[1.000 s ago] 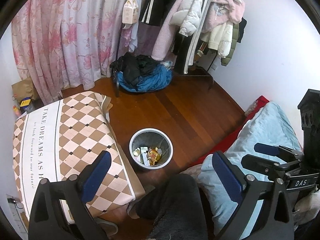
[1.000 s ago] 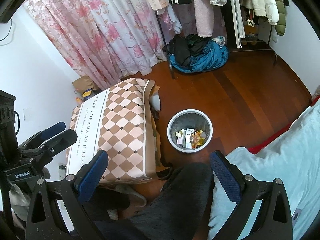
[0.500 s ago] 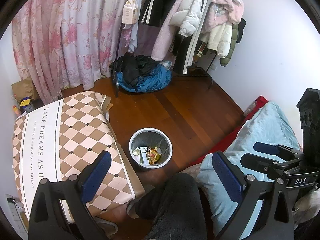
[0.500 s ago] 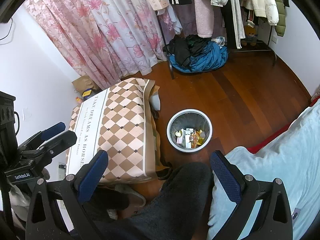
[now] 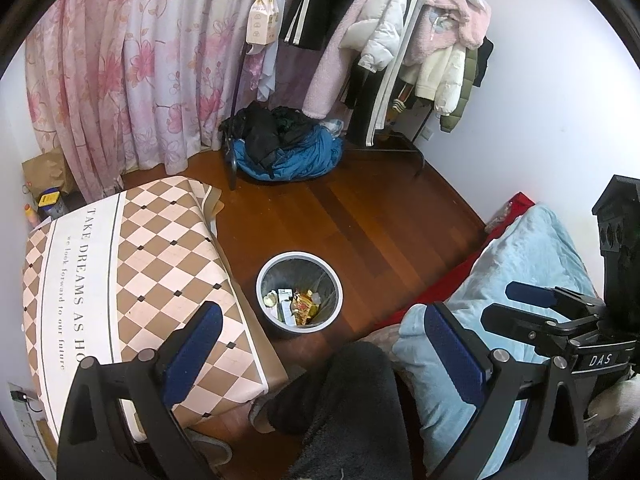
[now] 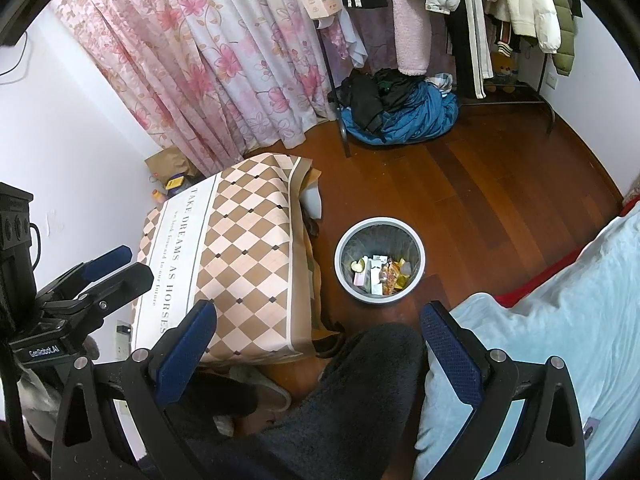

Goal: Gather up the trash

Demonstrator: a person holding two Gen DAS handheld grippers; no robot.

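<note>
Grey plastic is forming the round trash bin (image 5: 299, 294), which is standing upright on the dark wooden floor (image 5: 360, 216) just beside the checkered table cover (image 5: 132, 264). Wrappers and small cartons of trash (image 5: 298, 306) are lying in the bottom of the bin, among them a yellow-orange wrapper and a white carton; from the right wrist view the same bin (image 6: 379, 260) is showing its litter (image 6: 380, 274) from slightly further left.

Both tools are hovering high above the floor, well apart from the bin. The left gripper (image 5: 320, 344) is spreading its 2 blue-padded fingers (image 5: 192, 344) wide, and nothing is sitting between them. The right gripper (image 6: 318, 344) is doing likewise, its jaws splayed wide and gripping nothing. Each tool is also showing up at the edge of the other's view.

Below the grippers, a dark fleece-clad leg (image 6: 352, 400) is stretching toward the bin, and a pale blue quilt (image 5: 528, 264) is lying on the right. Pink floral curtains (image 6: 208, 52) are hanging behind the table, coats are hanging on a clothes rack (image 5: 400, 40), and a heap of blue and black clothing (image 5: 286, 148) is lying under it.
</note>
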